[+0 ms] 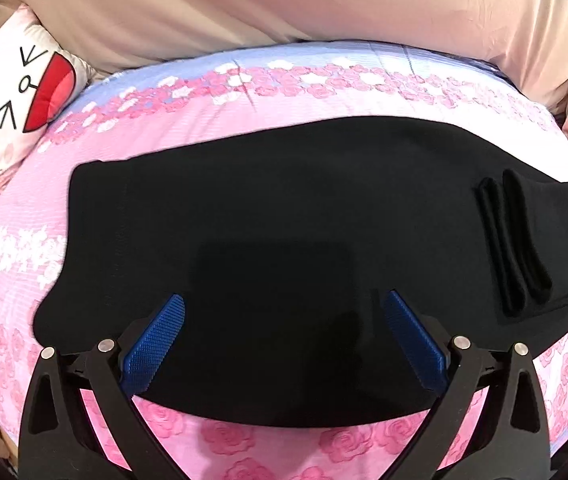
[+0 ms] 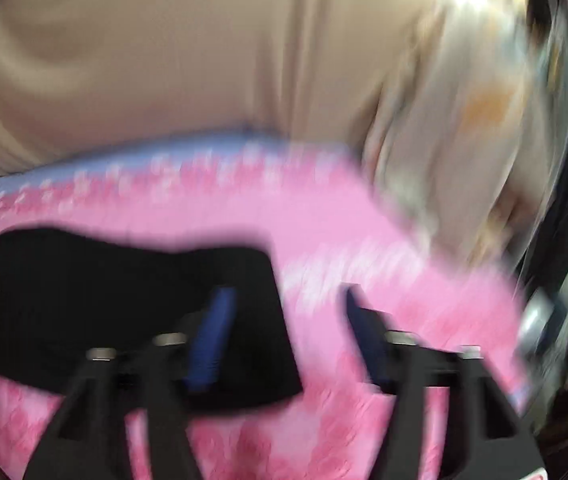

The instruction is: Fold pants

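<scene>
The black pants (image 1: pixel 284 216) lie flat across the bed (image 1: pixel 244 440), on its pink rose-print cover, with a small folded ridge of cloth near their right end. The left hand-held gripper (image 1: pixel 284 332) hovers over the near edge of the pants, its blue fingers (image 1: pixel 156 344) spread wide and holding nothing. In the blurred right wrist view, the right hand-held gripper (image 2: pixel 284 320) is also spread apart, straddling the end of the pants (image 2: pixel 124 300). A cartoon-face pillow (image 1: pixel 24 96) sits at the bed's far left.

Pink floral bedspread (image 1: pixel 284 92), beige headboard (image 1: pixel 244 4); cartoon-face pillow (image 1: pixel 24 92)
</scene>
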